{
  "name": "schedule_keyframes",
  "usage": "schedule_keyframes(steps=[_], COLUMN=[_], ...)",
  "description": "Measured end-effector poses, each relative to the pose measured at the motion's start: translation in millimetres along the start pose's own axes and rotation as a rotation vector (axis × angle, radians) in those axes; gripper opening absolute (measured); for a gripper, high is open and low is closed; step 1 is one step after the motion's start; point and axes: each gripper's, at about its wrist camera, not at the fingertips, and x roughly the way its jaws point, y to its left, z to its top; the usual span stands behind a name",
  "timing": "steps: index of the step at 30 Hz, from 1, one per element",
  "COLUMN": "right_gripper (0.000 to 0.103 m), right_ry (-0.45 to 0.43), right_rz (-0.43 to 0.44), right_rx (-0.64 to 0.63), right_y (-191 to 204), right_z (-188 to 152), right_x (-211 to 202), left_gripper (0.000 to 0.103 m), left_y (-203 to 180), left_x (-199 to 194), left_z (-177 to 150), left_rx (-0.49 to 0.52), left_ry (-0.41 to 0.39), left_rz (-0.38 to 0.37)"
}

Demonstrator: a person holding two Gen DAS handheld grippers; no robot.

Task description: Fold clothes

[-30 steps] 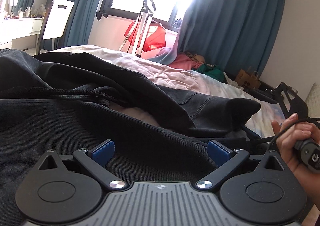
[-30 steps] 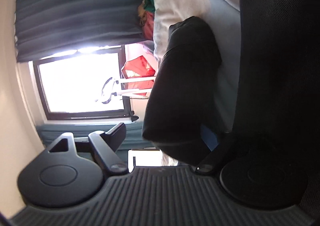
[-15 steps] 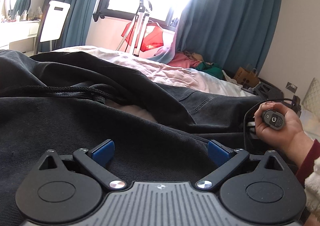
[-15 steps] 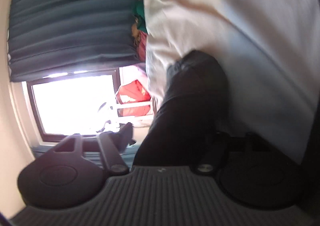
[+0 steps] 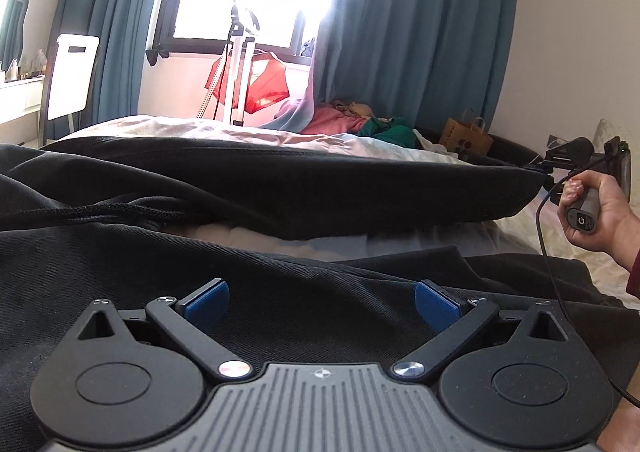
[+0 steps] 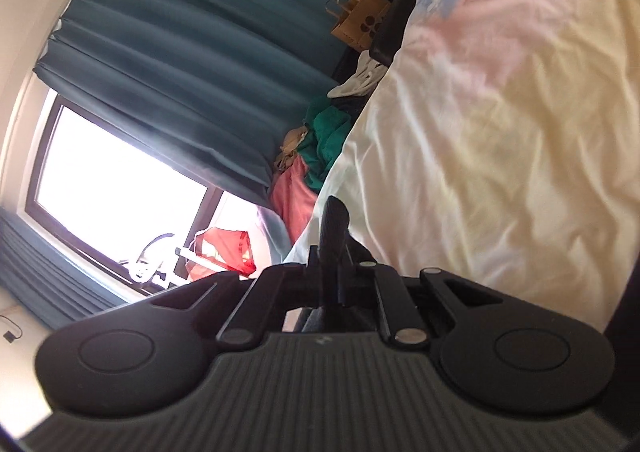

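Black garment, pinched by right gripper

Garment on bed

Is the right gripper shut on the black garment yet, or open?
Shut: the right gripper has its fingers closed together, pinching an edge of the black garment between them.

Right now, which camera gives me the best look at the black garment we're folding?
The left wrist view: the black garment spreads across the bed beneath the open left tongs. The right wrist view shows only a thin pinched edge of it in the shut right tongs.
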Motion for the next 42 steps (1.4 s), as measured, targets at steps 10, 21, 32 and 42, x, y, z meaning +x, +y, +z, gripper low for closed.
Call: schedule_keyframes(steps=[10,21,32,42], right_gripper=[0.010,0.023,0.074,0.074], right_ry=[-0.035,-0.005,0.047,0.261], right_rz=[-0.124,-0.260,-0.348,-0.257], right_rx=[-0.125,0.045,-0.113,-0.617], right_y=[-22.2,-110.2,-59.6,39.1], right_z=[38.0,32.2,-16.7,-108.8], right_x=[-13.5,-45.0,-124.1,-219.6], left_gripper=[0.101,0.101,0.101,0.101], left_y=[-5.6,-11.7,-25.3,-37.4], left_x=[-10.9,-7.9,-5.5,-62.4], left_z=[2.7,-3.1,-10.5,4.2], left_rx=[-0.016,0.020,0.106,0.163], left_ry=[-0.017,0.017,0.029,-0.031], left_rz=[-0.029,-0.047,-0.034,-0.001])
